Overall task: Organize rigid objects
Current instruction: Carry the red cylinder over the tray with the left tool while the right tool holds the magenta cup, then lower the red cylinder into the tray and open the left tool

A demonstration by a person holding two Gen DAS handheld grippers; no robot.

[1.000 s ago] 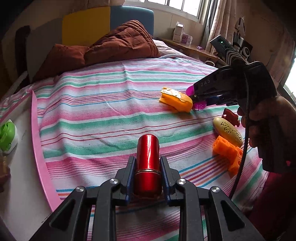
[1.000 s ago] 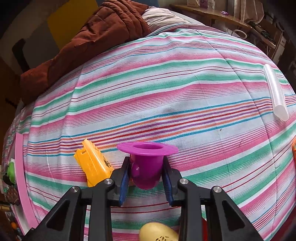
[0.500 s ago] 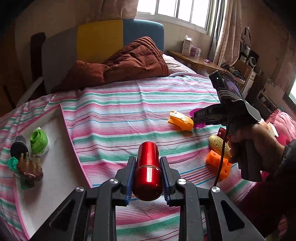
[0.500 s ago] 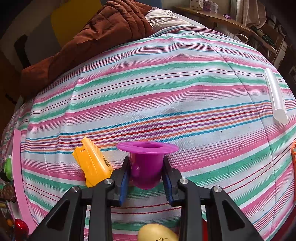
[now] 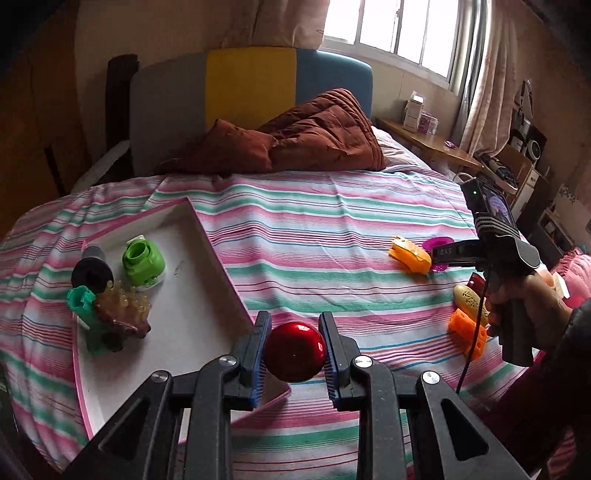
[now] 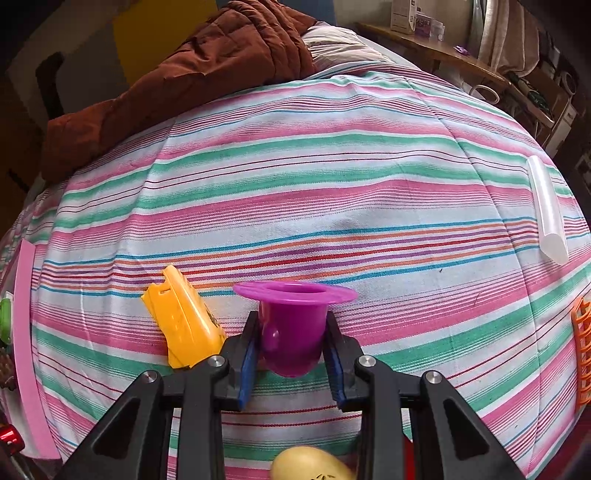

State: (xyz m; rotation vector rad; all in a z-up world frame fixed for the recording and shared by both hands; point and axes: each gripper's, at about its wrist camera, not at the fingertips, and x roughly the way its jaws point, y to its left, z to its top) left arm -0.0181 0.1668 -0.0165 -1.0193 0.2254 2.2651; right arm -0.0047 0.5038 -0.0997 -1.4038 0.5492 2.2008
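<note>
While the left tool clamps the red cylinder end-on, the tray lies just ahead-left; the right tool grips the purple cup over the bed

brown quilt, striped bedsheet, window

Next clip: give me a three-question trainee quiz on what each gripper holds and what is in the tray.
1. True or false: the left gripper is shut on the red cylinder.
2. What does the right gripper hold?
A. yellow-orange toy
B. purple flanged cup
C. clear tube
3. Fill in: the green round piece lies inside the white ____ with a pink rim.

Key:
1. True.
2. B, the purple flanged cup.
3. tray.
</note>
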